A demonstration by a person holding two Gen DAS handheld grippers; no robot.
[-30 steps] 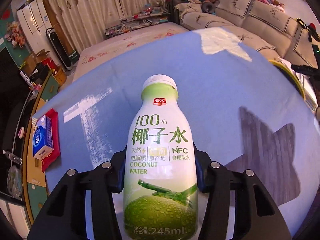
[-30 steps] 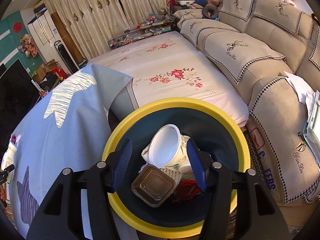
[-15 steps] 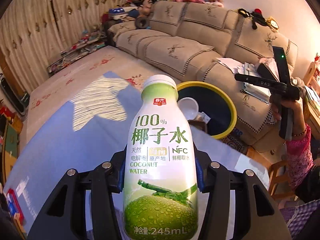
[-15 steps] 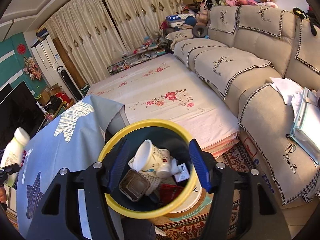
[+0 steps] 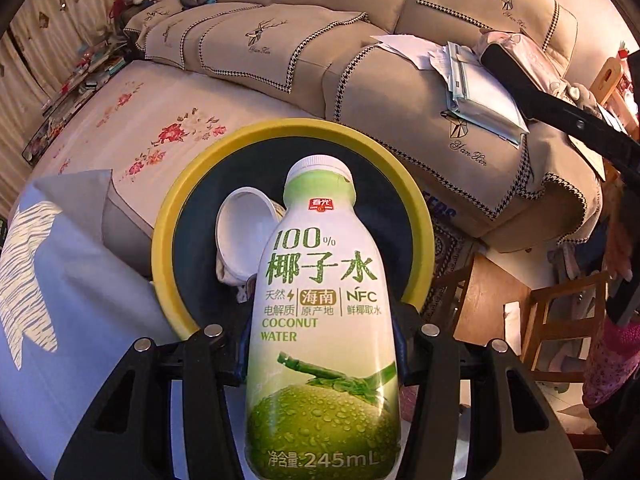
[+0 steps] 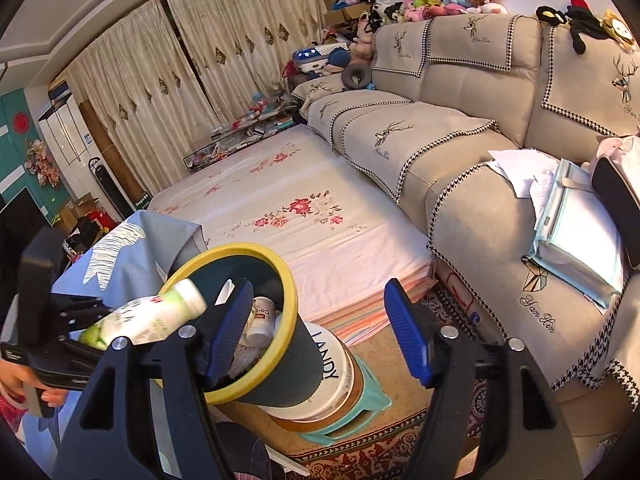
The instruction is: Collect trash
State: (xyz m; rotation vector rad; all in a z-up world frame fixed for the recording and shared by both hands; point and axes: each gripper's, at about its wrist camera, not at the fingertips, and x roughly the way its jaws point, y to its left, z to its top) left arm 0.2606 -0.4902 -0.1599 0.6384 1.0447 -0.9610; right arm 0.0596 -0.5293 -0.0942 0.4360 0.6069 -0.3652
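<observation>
The left gripper point(image 5: 322, 360) has its jaws clamped on the sides of a coconut water bottle point(image 5: 322, 320). The cap points away from the hand, out over the bin point(image 5: 168, 216). The bin is dark with a yellow rim. It stands on a stool beside the worktop point(image 5: 60, 300), which has a blue cloth on it. In the right wrist view the bottle point(image 6: 144, 320) lies tipped, with its cap just at the yellow rim point(image 6: 286, 280).

The bin already holds trash: a white cup point(image 5: 244, 236), a small jar point(image 6: 260, 320) and other bits.

The right gripper point(image 6: 316, 328) holds nothing. Its jaws are opening, and only floor and bed show between them. It is off to the side of the bin.

The step now looks like dropping the bottle in. To do it well, the whole bottle should be over the dark hole, not over the rim. The cap should point down into the bin. Then the jaws should open wide so the bottle slides free. The bin looks quite full, so the bottle could bounce off the cup and roll out. A low, gentle drop would be safer. The other gripper should stay out of the way.
</observation>
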